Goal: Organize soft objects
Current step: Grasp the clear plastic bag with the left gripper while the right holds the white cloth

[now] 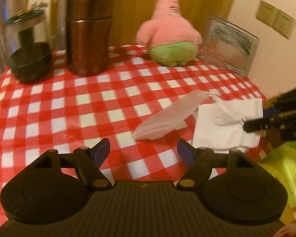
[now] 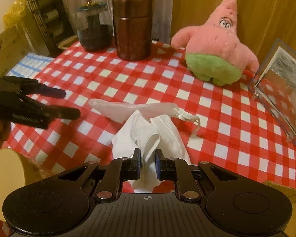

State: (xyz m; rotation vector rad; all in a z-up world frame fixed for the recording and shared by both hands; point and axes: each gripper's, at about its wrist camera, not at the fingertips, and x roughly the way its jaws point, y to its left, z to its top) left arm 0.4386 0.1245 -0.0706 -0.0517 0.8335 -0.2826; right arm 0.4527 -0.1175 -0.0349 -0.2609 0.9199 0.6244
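White cloth (image 2: 148,138): we judge folding underway, our right gripper (image 2: 147,164) clenched on its near fold, left gripper (image 1: 143,151) spread and empty; next, align edges.

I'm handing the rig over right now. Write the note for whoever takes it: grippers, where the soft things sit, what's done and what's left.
Right gripper: shut on the white cloth, near table edge.
Left gripper: open, empty, hovering over the checkered table.
Translucent pouch: flat, just beyond the cloth, touching it.
Pink plush: upright at the far side, untouched.
Done: cloth gripped. Left: place the cloth, pouch and plush.
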